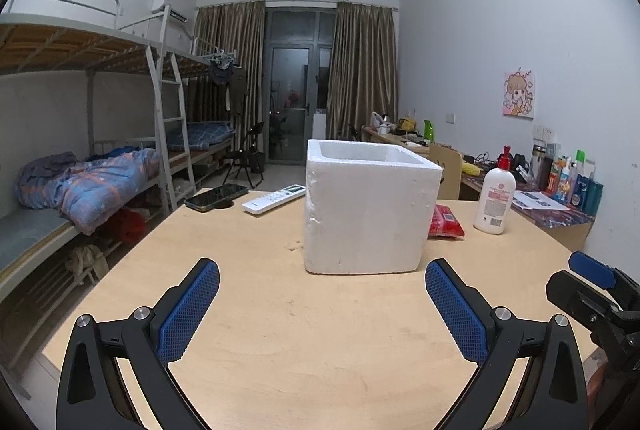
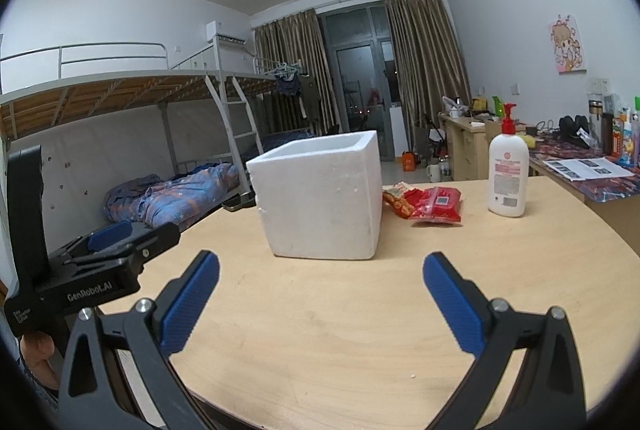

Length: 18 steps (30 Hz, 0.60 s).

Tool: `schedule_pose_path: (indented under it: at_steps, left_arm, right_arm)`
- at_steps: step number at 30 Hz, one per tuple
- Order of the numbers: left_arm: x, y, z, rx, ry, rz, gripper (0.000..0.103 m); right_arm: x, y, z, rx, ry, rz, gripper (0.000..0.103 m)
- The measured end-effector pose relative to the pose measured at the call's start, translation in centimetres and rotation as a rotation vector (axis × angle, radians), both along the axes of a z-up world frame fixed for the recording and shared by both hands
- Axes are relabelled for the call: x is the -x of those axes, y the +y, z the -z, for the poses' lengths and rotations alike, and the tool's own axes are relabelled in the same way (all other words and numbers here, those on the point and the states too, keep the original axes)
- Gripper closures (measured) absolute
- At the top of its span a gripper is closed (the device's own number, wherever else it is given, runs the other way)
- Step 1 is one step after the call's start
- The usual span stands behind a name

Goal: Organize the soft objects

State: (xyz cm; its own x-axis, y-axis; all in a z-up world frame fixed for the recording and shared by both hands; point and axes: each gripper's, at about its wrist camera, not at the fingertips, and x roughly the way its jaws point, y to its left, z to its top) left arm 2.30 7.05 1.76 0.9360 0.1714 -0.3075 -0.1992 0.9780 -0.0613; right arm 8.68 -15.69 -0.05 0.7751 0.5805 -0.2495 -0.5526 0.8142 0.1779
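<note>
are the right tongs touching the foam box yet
Apart. In the right wrist view, bare tabletop shows between the open right tongs and the white foam box, which stands further back; nothing sits between the blue pads.

The only lettering that is reading clearly is "GenRobot.AI", printed in white and showing on the black body of the left gripper in the right wrist view, left of the white foam box. A smaller white mark is sitting on the same body, lower and further left, too small to make out. The lotion bottle, standing right of the box, is carrying a pink label with print too fine to read. The red packet between box and bottle is showing a label, also illegible.
</note>
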Motion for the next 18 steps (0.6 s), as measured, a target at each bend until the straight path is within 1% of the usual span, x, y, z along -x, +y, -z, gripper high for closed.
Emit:
schedule_pose_path:
  at_steps: [10, 18]
  left_arm:
    - [0.25, 0.33, 0.07, -0.004, -0.003, -0.005, 0.0]
    - [0.33, -0.36, 0.27, -0.02, 0.005, 0.015, 0.0]
  right_arm:
    - [0.15, 0.25, -0.1, 0.007, 0.001, -0.012, 0.0]
    - [0.04, 0.21, -0.48, 0.008, 0.0, -0.011, 0.0]
